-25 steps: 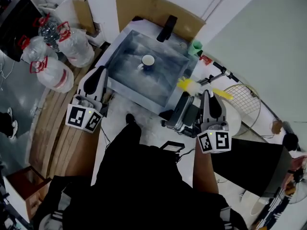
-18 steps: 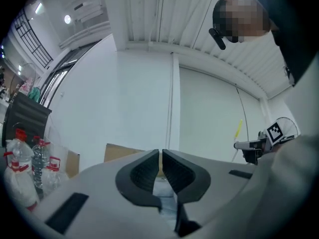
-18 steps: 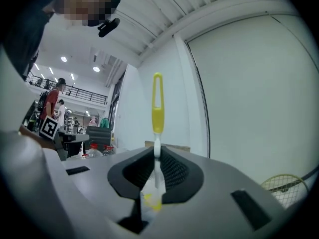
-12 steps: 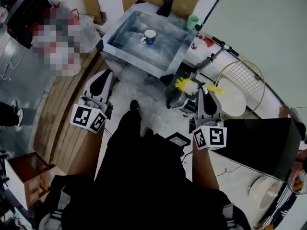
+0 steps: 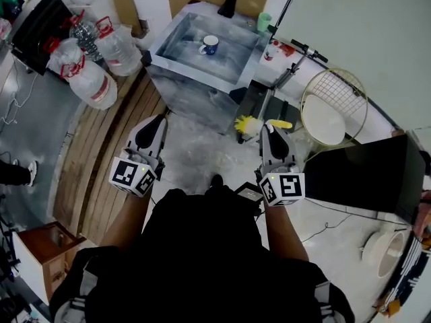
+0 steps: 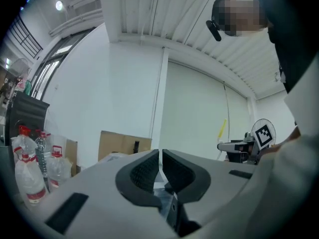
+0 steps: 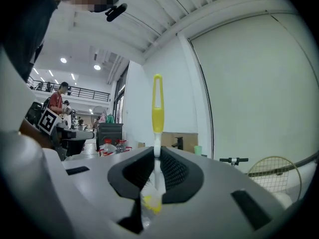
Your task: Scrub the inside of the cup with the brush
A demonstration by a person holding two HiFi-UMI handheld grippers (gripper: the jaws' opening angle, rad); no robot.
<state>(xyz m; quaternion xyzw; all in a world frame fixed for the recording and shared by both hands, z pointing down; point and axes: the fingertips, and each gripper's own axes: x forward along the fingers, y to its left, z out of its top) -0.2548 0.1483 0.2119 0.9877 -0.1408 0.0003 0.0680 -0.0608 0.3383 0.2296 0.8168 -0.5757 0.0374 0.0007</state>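
Head view: looks steeply down on both grippers, held out level above the floor and well apart from the metal sink [image 5: 192, 73]. Finds the cup [image 5: 210, 44], blue outside and white inside, standing in that sink, far from either gripper. Shows the left gripper [image 5: 156, 123] empty beside wooden planks [image 5: 87, 153], and the right gripper [image 5: 267, 130] clamped on the brush [image 5: 248, 125], yellow bristles to the left, yellow handle end to the right.

Left gripper view: shows the fingers [image 6: 144, 171] pressed together with nothing between them. Takes in water bottles [image 6: 27, 178] at lower left and cardboard [image 6: 122, 143] against the white wall.

Right gripper view: has the brush's white stem pinched tight between the fingers [image 7: 172, 171], the yellow looped handle upright above them in this view. Catches a racket [image 7: 271, 171] at lower right.
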